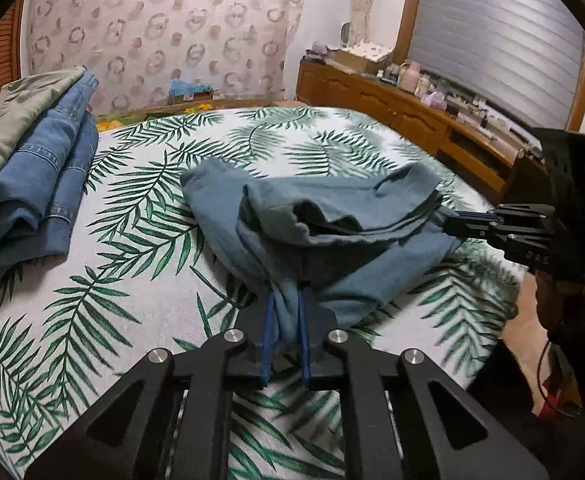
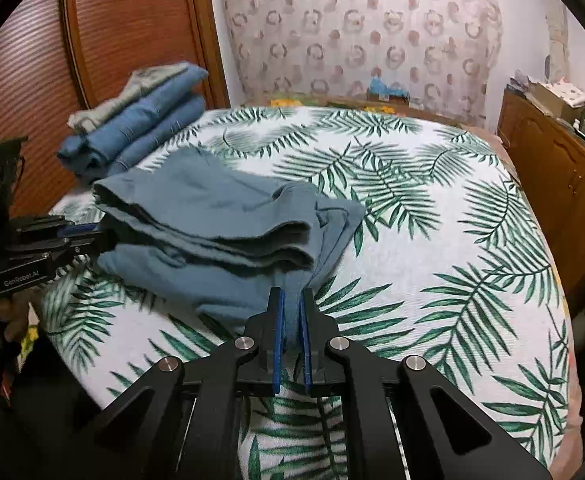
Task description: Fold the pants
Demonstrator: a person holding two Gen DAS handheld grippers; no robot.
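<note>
While both of our grippers were clenched on the teal pants [image 1: 332, 224], the garment hung in a loose, bunched bundle just above the palm-leaf bedspread [image 1: 132, 264], stretched between the two tools. Our left gripper [image 1: 286, 320] pinched a gathered wad of cloth directly ahead of its blue pads [image 1: 269, 336], and our right gripper [image 2: 291, 322] held a similar wad at the opposite end, the fabric rising forward and to the left of its fingertips. From the left wrist view, the right tool reached in from the right side; from the right wrist view, the left tool came in from the left. A folded stack of jeans [image 1: 40, 184] lay well off to the left, beyond the pants. We judged the main risk to be the slack layers: several edges sagged unevenly, so lowering them as they were could trap wrinkles or let one layer slip out crooked. Unequal tension between our hands would skew the fold.
</note>
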